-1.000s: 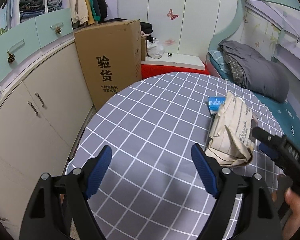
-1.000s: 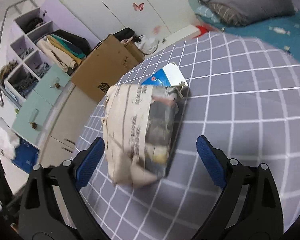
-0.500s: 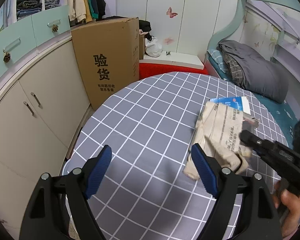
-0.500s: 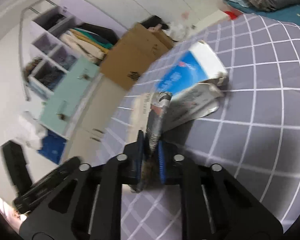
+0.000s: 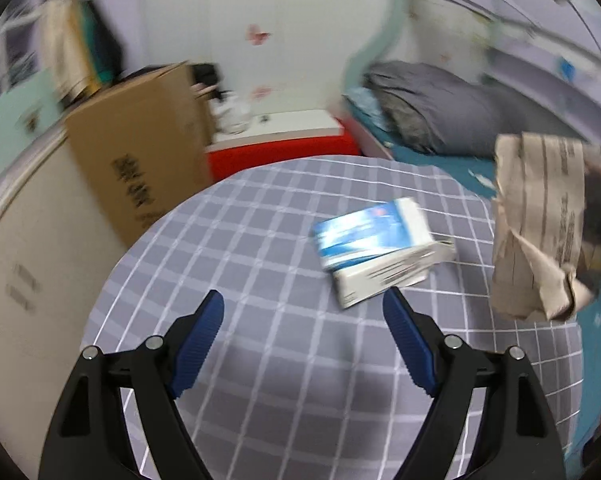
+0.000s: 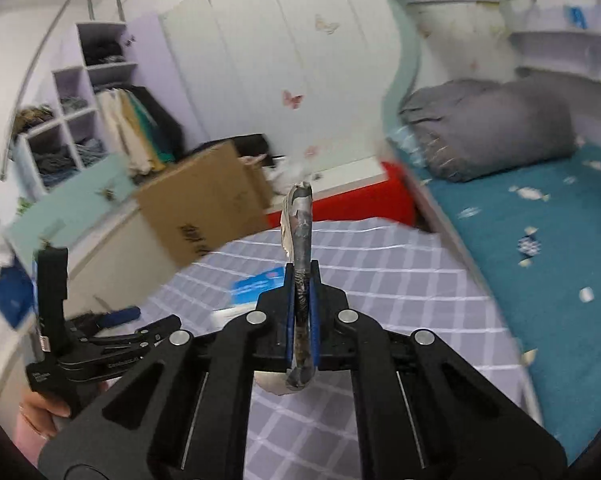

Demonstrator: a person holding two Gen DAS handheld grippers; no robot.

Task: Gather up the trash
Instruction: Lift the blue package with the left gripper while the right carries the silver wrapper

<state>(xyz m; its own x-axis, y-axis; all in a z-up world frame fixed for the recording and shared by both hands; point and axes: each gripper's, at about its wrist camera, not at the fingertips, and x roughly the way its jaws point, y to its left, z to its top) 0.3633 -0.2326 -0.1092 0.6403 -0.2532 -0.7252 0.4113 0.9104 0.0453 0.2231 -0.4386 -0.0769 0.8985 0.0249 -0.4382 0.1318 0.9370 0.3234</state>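
1. I see dark printed characters on the side of the cardboard box (image 5: 140,168), too blurred to read.
2. The crumpled paper wrapper (image 5: 540,224) carries lines of print that I cannot make out.
3. The blue-and-white carton (image 5: 374,248) on the table bears smeared, unreadable print.
4. Small white lettering runs along the left gripper (image 6: 112,318) body, illegible.

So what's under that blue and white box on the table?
Only the checked tablecloth shows around the blue and white box, which lies flat on it. Anything directly beneath is covered.
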